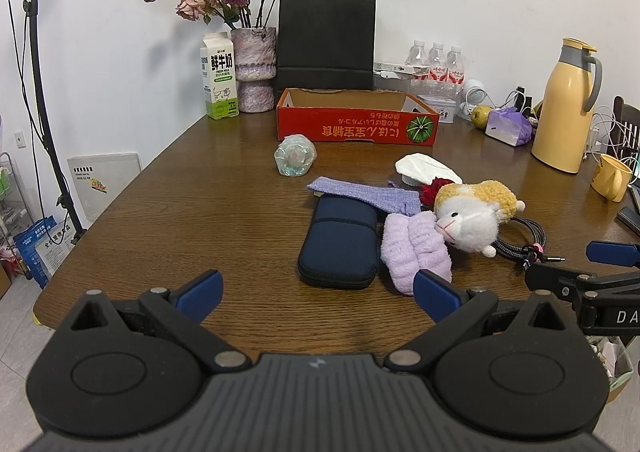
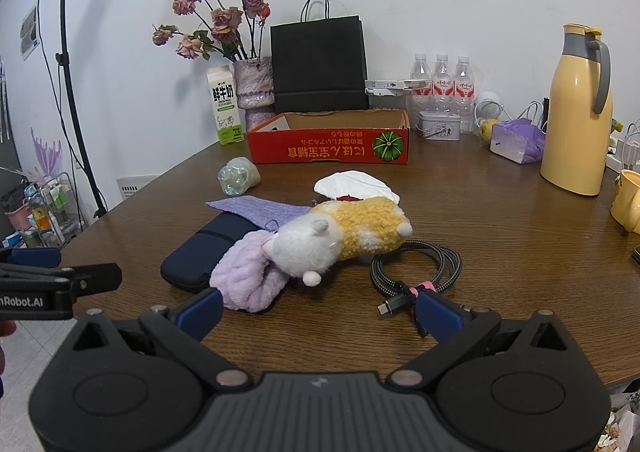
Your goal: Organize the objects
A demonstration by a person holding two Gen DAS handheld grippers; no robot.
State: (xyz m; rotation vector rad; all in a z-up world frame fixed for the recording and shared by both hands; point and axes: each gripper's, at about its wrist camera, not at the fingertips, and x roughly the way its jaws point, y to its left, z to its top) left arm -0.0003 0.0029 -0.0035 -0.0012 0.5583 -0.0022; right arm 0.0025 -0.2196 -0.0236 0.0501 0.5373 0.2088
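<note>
A pile lies mid-table: a navy zip case (image 1: 340, 248) (image 2: 200, 252), a lilac fluffy cloth (image 1: 414, 248) (image 2: 248, 280), a white-and-yellow plush toy (image 1: 472, 217) (image 2: 340, 236), a purple knit pouch (image 1: 360, 191) (image 2: 256, 207), a coiled braided cable (image 1: 520, 240) (image 2: 416, 268), a white cloth (image 1: 424, 167) (image 2: 356, 183) and a clear glass piece (image 1: 294, 153) (image 2: 238, 175). Behind stands an open red cardboard box (image 1: 356, 127) (image 2: 328, 149). My left gripper (image 1: 318, 290) is open and empty, just short of the case. My right gripper (image 2: 320, 310) is open and empty, in front of the lilac cloth and cable.
Along the back wall stand a milk carton (image 1: 218, 77), a vase of dried roses (image 1: 254, 67), a black paper bag (image 1: 326, 43), water bottles (image 1: 438, 65) and a small tin (image 2: 438, 125). A yellow thermos (image 1: 568, 103) and a yellow mug (image 1: 610, 177) stand at the right.
</note>
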